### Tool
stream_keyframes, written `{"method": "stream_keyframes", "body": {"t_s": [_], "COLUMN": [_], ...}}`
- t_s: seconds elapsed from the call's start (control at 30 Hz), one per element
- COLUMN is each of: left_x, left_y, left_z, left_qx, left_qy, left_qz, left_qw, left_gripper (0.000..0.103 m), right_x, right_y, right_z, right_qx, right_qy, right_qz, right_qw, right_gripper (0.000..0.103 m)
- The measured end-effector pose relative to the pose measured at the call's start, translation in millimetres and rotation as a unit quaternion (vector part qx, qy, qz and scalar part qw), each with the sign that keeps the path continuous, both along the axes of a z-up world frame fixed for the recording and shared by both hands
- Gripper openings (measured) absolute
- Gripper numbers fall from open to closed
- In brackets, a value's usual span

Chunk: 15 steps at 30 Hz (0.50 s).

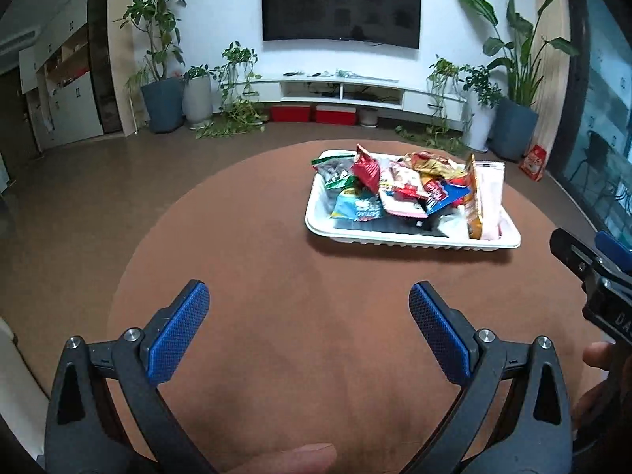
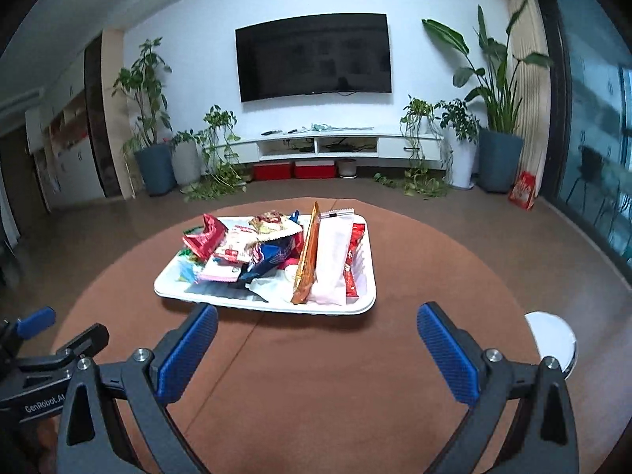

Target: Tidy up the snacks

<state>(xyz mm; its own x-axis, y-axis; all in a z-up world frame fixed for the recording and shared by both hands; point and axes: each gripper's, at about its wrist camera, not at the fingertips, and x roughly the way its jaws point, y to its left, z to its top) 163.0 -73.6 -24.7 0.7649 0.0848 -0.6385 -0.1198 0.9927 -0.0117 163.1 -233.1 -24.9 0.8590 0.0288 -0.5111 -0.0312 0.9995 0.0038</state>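
on brown table (image 2: 316, 375), snacks (image 2: 252, 252) maybe heaped in tray (image 2: 276, 303)

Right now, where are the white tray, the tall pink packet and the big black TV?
white plastic tray (image 2: 272, 305): right wrist view, front rim.
tall pale pink packet (image 2: 331, 260): right wrist view, its middle.
big black wall TV (image 2: 314, 57): right wrist view, screen centre.
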Motion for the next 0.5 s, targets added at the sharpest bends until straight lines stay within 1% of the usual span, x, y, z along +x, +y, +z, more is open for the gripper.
{"method": "stream_keyframes", "body": {"t_s": [0.07,0.17,0.27,0.37,0.5], "left_x": [4.0,8.6,10.6,10.6,12.2], "left_y": [0.8,2.7,2.7,3.3,2.8], "left_z": [-4.5,-8.9,-10.6,-10.9,-12.2], "left_qx": [0.009,0.008,0.012,0.01,0.008], "left_qy": [0.005,0.013,0.012,0.012,0.014], "left_qz": [0.008,0.01,0.009,0.006,0.002], "left_qw": [0.9999,0.9998,0.9998,0.9999,0.9999], "left_gripper": [0.103,0.103,0.103,0.103,0.103], "right_x": [-0.7,-1.4,-2.9,-5.5,-8.2], "right_y": [1.1,-0.9,-2.3,-0.2,5.6], "right_z": [-2.3,-4.5,-6.8,-11.6,-17.6], "right_qx": [-0.01,-0.014,-0.013,-0.016,-0.027], "right_qy": [0.005,0.012,0.023,0.039,0.049], "right_qz": [-0.007,-0.018,-0.025,-0.029,-0.024], "right_qw": [1.0,1.0,0.999,0.999,0.998], "right_gripper": [0.103,0.103,0.103,0.103,0.103]}}
